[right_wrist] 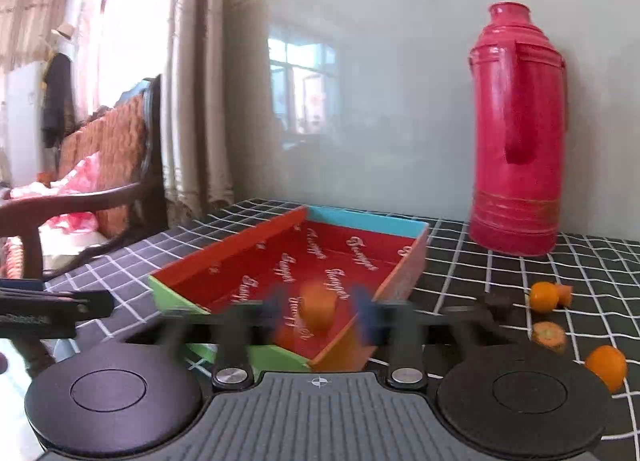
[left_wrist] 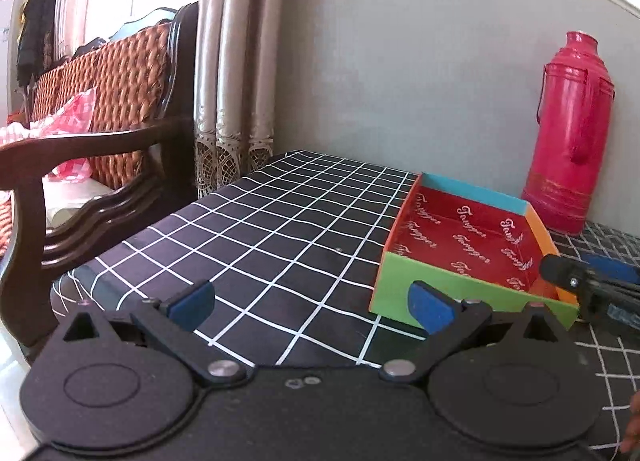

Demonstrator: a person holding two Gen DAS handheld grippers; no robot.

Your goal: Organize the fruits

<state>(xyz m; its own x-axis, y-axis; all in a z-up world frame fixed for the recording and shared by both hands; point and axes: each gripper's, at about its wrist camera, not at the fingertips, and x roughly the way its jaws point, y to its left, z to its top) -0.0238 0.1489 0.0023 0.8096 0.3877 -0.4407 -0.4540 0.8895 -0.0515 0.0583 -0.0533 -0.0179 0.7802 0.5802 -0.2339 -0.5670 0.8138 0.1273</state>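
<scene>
While left view shows tray point(left_wrist: 472, 237) bare, right reveals blurred orange fruit point(right_wrist: 318, 305).

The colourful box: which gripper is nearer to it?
Right. The right gripper hangs over the box's near corner, an orange fruit between its fingers; the left gripper sits beside it, open.

A: What's the left gripper point(left_wrist: 311, 307) built like?

B: Matte black plastic, two round discs with raised rings, silver pivot bolts, angled links, and blue pads point(left_wrist: 191, 305) on the fingertips.

A: And the right gripper point(right_wrist: 320, 311)?

B: Same black discs and silver bolts, plus a ribbed grey centre plate with a small crosshair mark. Its blue-tipped fingers point(right_wrist: 366, 315) are blurred, so details there are probably unreliable.
</scene>
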